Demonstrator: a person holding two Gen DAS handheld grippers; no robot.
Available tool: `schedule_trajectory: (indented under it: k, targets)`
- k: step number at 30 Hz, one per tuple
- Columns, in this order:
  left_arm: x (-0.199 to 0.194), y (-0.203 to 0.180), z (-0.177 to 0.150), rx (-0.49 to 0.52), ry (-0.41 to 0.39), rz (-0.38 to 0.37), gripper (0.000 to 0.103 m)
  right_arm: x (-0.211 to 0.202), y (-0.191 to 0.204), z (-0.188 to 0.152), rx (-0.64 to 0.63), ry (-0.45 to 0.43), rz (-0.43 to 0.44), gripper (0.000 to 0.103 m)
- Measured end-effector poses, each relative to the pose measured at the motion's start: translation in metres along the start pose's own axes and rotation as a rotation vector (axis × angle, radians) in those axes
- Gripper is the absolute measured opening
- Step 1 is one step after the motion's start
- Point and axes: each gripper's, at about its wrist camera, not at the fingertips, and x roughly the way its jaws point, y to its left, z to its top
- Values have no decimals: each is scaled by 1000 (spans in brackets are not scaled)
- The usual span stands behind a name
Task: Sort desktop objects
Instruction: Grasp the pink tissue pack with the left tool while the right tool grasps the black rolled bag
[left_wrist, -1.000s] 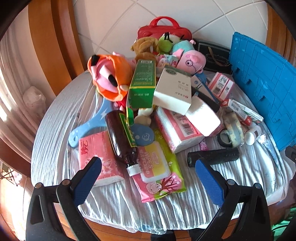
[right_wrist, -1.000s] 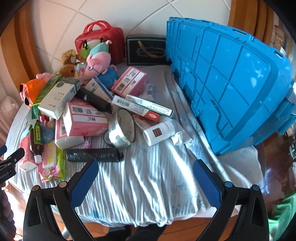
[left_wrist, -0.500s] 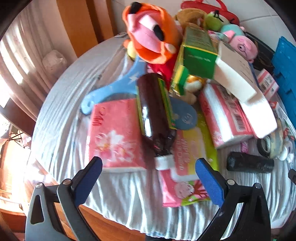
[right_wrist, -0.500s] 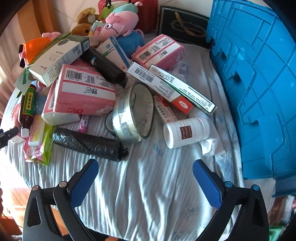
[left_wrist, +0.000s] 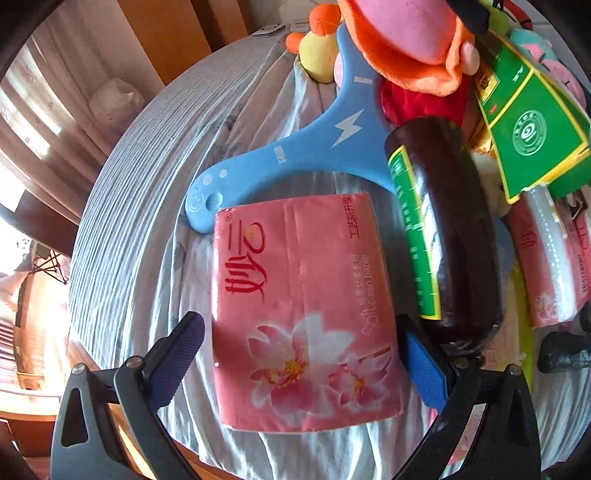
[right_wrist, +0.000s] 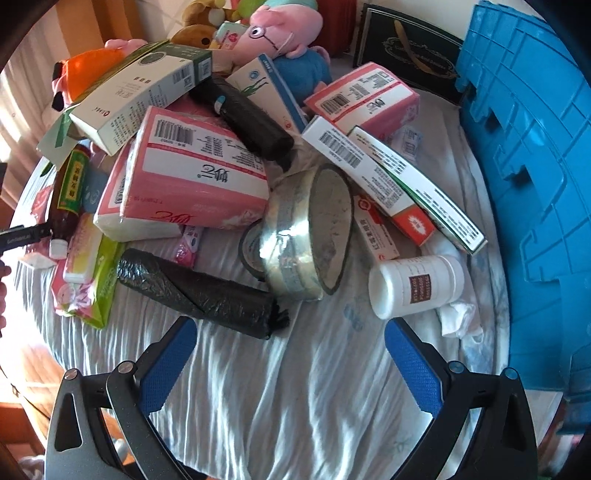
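My left gripper (left_wrist: 303, 354) is open, its jaws on either side of a pink tissue pack (left_wrist: 299, 306) lying flat on the cloth. A dark brown bottle with a green label (left_wrist: 443, 236) lies just right of the pack, against the right finger. My right gripper (right_wrist: 291, 354) is open and empty, above bare cloth. Just beyond it lie a black rolled bag (right_wrist: 199, 291), a tape roll (right_wrist: 306, 232) and a white pill bottle (right_wrist: 417, 286).
A blue plastic paddle (left_wrist: 317, 147), an orange plush (left_wrist: 410, 40) and a green box (left_wrist: 528, 122) lie beyond the tissue pack. A blue crate (right_wrist: 532, 184) stands at the right. Boxes, tissue packs (right_wrist: 192, 173) and plush toys (right_wrist: 280, 33) pile behind. The table edge is near.
My left gripper has moved forward and down until its open jaws straddle the pink tissue pack. My right gripper has moved closer to the tape roll and the pill bottle.
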Motion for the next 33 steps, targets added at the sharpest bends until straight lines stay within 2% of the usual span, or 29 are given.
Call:
schedule_trajectory:
  k: [2,6,7,8,10,13,18,19,21,23,26,27,28,29,31,33]
  targets:
    - [4,2,-2,1,12,1,93,4,11,3,-53,2,12,103]
    - [-9,14,-15,-30,-12,4,91,13,32,9,-146,-14,26,103]
    - [-17,17,-21,-36,-16,10,91,13,36,10,-165,-27,39,99]
    - [-23,18,-29,-38,-21,11,91,13,41,13,-184,-40,52,83]
    - [-30,19,-44,-36,-12,6,91,15,51,17,-233,-39,92,62]
    - [-22,21,-56,-40,47,4,91,28,65,24,-310,-17,126,61]
    - [-26,22,-62,-66,44,3,91,58,84,25,-409,57,123,70]
    - [-24,22,-61,-71,45,-3,91,65,86,23,-413,77,101,68]
    - [-26,22,-62,-77,42,-16,91,66,90,20,-422,96,70,57]
    - [-27,21,-63,-81,43,-28,91,64,90,19,-388,133,125,50]
    - [-32,14,-64,-73,35,-29,91,67,90,19,-339,159,188,49]
    - [-31,14,-64,-73,36,-21,91,71,92,20,-342,160,181,50]
    - [-28,14,-62,-75,37,-22,91,73,96,21,-353,147,166,56]
    - [-23,16,-58,-80,42,-24,91,75,102,22,-375,132,146,56]
    - [-28,17,-60,-95,38,-25,91,75,109,27,-385,117,151,45]
    - [-40,18,-61,-100,15,-10,91,74,114,28,-386,114,143,43]
